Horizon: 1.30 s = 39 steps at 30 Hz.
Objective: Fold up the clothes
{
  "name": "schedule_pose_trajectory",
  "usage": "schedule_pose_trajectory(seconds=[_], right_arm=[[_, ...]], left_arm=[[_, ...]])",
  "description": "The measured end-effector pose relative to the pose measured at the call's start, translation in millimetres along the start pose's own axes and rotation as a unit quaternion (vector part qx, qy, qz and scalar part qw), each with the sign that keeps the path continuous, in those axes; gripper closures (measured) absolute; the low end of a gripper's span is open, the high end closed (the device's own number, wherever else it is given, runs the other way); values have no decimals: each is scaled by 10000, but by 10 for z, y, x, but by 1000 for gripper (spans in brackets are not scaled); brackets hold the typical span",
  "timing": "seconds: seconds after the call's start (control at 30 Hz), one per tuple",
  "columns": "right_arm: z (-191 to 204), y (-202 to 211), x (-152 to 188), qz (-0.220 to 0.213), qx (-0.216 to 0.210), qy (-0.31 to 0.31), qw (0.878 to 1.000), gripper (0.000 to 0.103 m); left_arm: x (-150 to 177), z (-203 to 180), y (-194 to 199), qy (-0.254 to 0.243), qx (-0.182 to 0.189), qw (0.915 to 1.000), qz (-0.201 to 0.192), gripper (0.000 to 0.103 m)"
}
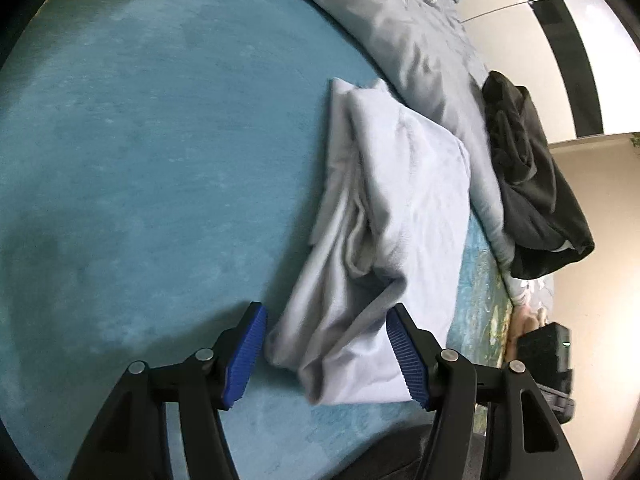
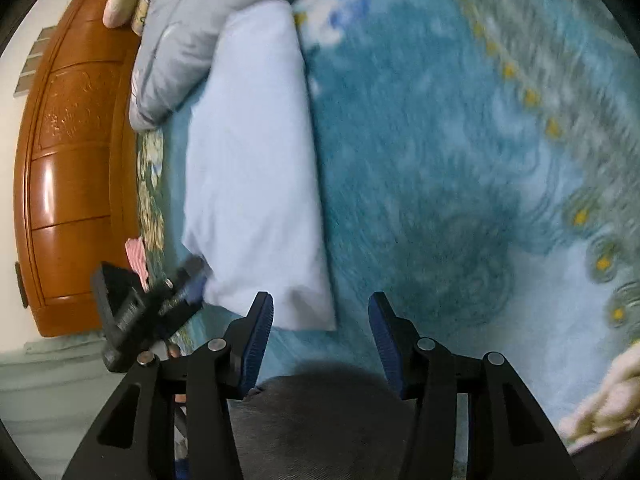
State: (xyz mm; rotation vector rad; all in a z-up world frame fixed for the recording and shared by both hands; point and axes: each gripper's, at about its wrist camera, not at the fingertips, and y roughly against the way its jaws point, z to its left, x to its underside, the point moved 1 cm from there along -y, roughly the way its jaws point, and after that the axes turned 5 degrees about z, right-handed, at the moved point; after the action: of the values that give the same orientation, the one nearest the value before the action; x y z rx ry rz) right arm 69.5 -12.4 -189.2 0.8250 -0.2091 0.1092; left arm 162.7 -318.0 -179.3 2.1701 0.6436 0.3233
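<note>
So, nearest first: left gripper (image 1: 326,344) spread wide, blue pads (image 1: 245,354) either side of the near end of the light blue folded garment (image 1: 400,208), not pressing on it, cloth just lying loose between them. Right gripper (image 2: 320,334) parted too, nothing between the pads, hanging over bare teal blanket (image 2: 420,160) just beside the garment's near corner, with something dark grey and rounded right below the jaws, can't say what.

Garment lying lengthwise on the teal bedspread, already folded into a long narrow stack, close to the bed's edge. Looks soft, light, floppy, probably fleecy or thin knit, so likely to sag and slide open if lifted by one layer only. Best bet: pinch through all layers at the near corners, one gripper per corner, and keep it low. Loose flap on the near end in the left view probably wants catching too.

Further back: grey quilt (image 1: 420,40) bunched along the far side, touching the garment's far end, and a crumpled black garment (image 1: 532,184) on top of that quilt near the edge. Orange-brown wooden headboard (image 2: 68,152) past the bed edge in the right view.

Hard to read: right view smeared with motion blur, pattern on the blanket mushy. Other gripper visible there only as a dark blur. Garment type not clear, no sleeves or collar showing.
</note>
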Motion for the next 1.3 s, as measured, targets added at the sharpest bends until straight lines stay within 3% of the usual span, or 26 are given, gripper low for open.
schedule_pose_trajectory(seconds=[0.23, 0.4, 0.47, 0.57, 0.77, 0.87, 1.0, 1.03, 1.1, 1.13, 1.17, 1.3], right_arm=[[-138, -221, -118, -46, -919, -466, 9947, 52], [-87, -287, -126, 14, -977, -418, 9943, 53], [-64, -290, -115, 35, -1001, -380, 9942, 53], [-57, -297, -107, 51, -986, -437, 9942, 53], [-116, -6, -36, -220, -941, -357, 9947, 53], [-184, 105, 19, -287, -821, -311, 9957, 53], [-285, 204, 77, -327, -779, -339, 9958, 53], [-301, 229, 91, -343, -768, -345, 9959, 53], [-350, 293, 124, -377, -758, -340, 9958, 53], [-355, 320, 133, -401, -756, -327, 9958, 53], [-358, 350, 141, -430, -752, -311, 9958, 53], [-405, 447, 144, -475, -678, -305, 9961, 53]], left_arm=[[13, -4, -13, 17, 121, 9999, 44, 41], [-12, -3, -24, 137, 12, 9999, 66, 59], [-3, -19, -44, 142, -77, 9998, 111, 81], [44, -39, -50, 313, -117, 9994, 111, 90], [270, -53, 61, 810, 222, 9965, 27, 94], [370, -113, 62, 579, 48, 9983, -53, 94], [264, -93, 37, 606, 177, 9980, -51, 91], [225, -100, 49, 574, 179, 9982, -46, 86], [143, -129, 99, 424, 246, 9988, -7, 67], [99, -147, 127, 340, 277, 9990, -13, 50], [34, -171, 158, 231, 289, 9993, -102, 42], [-356, -178, 157, 16, 266, 9991, -333, 36]])
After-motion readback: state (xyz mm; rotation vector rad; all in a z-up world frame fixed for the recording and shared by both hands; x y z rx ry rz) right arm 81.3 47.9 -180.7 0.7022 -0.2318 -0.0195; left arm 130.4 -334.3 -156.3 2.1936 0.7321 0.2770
